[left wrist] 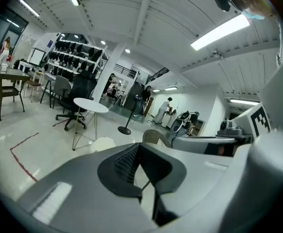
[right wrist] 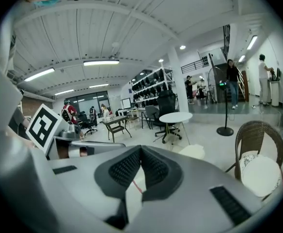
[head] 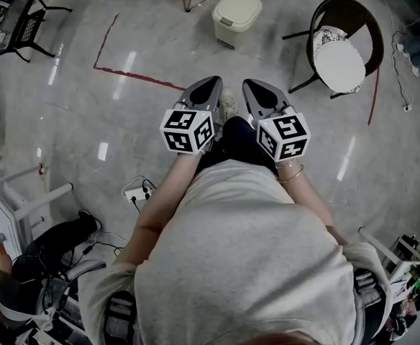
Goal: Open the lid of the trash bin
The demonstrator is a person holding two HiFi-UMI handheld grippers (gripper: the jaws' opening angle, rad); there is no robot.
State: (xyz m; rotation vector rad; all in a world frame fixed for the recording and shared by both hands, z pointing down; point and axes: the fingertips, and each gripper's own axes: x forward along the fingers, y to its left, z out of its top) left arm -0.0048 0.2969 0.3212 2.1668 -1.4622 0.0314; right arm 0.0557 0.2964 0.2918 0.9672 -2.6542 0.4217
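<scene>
The cream trash bin (head: 236, 16) stands on the grey floor ahead of me with its lid down. It shows as a pale lid (left wrist: 104, 142) just beyond the left jaws and again as the trash bin (right wrist: 194, 151) past the right jaws. My left gripper (head: 211, 82) and right gripper (head: 251, 84) are held side by side at waist height, well short of the bin and pointing toward it. Both are shut, their ribbed pads meeting at the tips, with nothing between them, as the left gripper (left wrist: 138, 145) and right gripper (right wrist: 141, 149) show close up.
A wicker chair with a white cushion (head: 343, 56) stands right of the bin. Red tape (head: 134, 74) marks the floor to the left. A power strip (head: 137, 190) lies by my left leg. A round white table (left wrist: 90, 106) and office chairs stand farther off.
</scene>
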